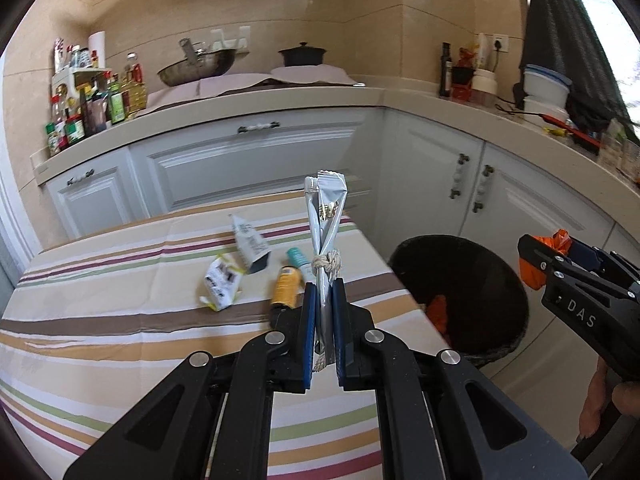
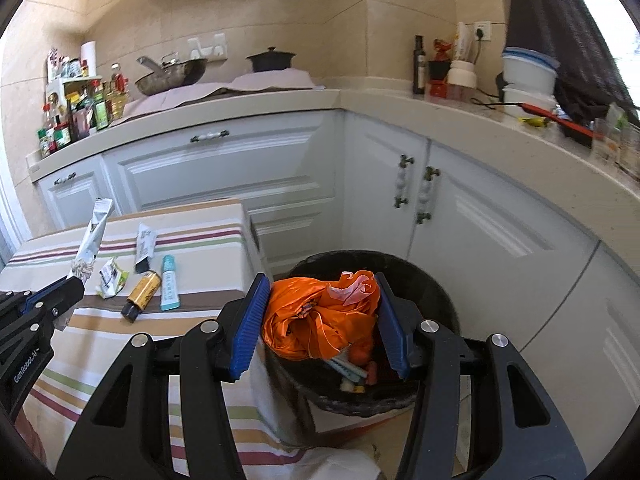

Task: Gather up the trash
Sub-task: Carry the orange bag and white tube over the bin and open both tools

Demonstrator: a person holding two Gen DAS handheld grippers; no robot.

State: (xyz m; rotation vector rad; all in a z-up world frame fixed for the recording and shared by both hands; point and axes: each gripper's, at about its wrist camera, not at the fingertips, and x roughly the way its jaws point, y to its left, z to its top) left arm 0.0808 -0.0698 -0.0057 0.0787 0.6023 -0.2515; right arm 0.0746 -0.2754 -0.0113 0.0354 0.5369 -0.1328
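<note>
Going left to right, seen from the left wrist cam. Bottles (image 1: 96, 100) crowd the counter (image 1: 280, 100) at 10 o'clock, then a wok (image 1: 196, 66) and a black pot (image 1: 303, 55) near 12 o'clock, on a cloth. White cabinets (image 1: 248, 160) stand under the counter.

The striped table (image 1: 100, 280) fills the left and centre. On it lie 4 pcs of trash: a crumpled carton (image 1: 222, 284), a white tube w/ black cap (image 1: 251, 244) just behind it, a yellow bottle (image 1: 285, 286) and a teal tube (image 1: 298, 258) right beside the bottle.

The left gripper (image 1: 324, 304) is at 6 o'clock, fingers pressed together on a silver wrapper (image 1: 326, 216). The wrapper is tied w/ a string knot (image 1: 328, 264) and stands up above the pads, clear of the table.

The black bin (image 1: 460, 292) sits on the floor at 3 o'clock from the table edge, some orange bits inside.

The right gripper (image 2: 320, 316) is at 6 o'clock in its own cam, over the bin mouth. Its blue pads (image 2: 252, 320) are about half apart and clamp an orange bag (image 2: 316, 316), pressed on both sides. A pale pink piece shows on top of the bag. Below the bag, small trash lies in the bin bottom; what it is I cannot tell. In the left cam this gripper shows at 3 o'clock, w/ part of a hand under it.
</note>
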